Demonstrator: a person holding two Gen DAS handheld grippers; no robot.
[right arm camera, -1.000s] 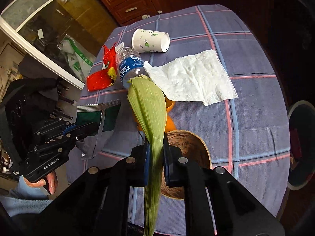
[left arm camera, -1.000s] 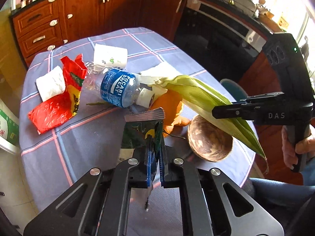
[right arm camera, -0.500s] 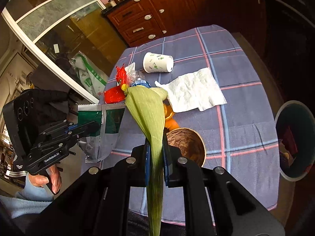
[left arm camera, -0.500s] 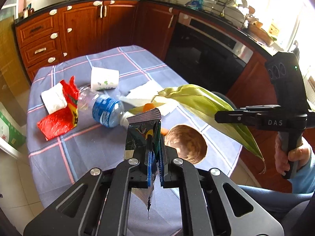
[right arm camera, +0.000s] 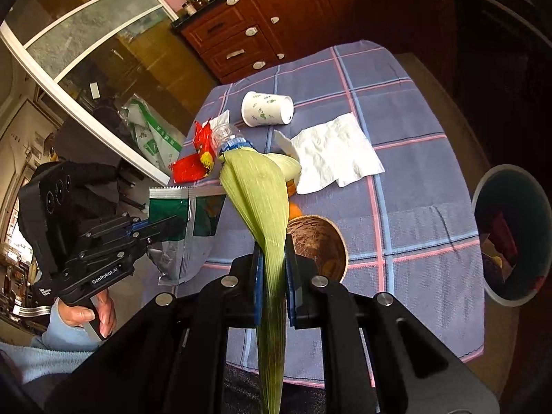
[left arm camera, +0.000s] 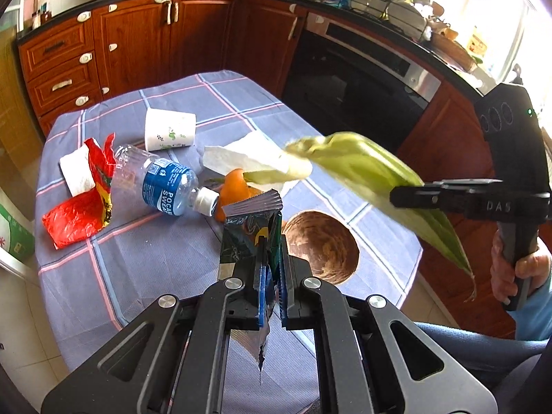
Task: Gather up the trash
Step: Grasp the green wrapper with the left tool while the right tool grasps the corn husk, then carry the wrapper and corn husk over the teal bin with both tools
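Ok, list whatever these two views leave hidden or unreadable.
- Bin, right wrist view: contents dark; far side cut by the frame edge.
- Bottle, right wrist view: mostly hidden behind the husk.
- Orange peel, left wrist view: partly covered by the foil packet.
- Husk, left wrist view: tip blurred.

Both tools now ride higher above the checked blue worktop (left arm camera: 145,258) than before: the left tool (left arm camera: 270,277) lifts its dark green foil wrapper (left arm camera: 250,234), the right tool (right arm camera: 272,269) its pale green corn husk (right arm camera: 262,193), and a round grey bin (right arm camera: 510,238) appears right of the right tool.
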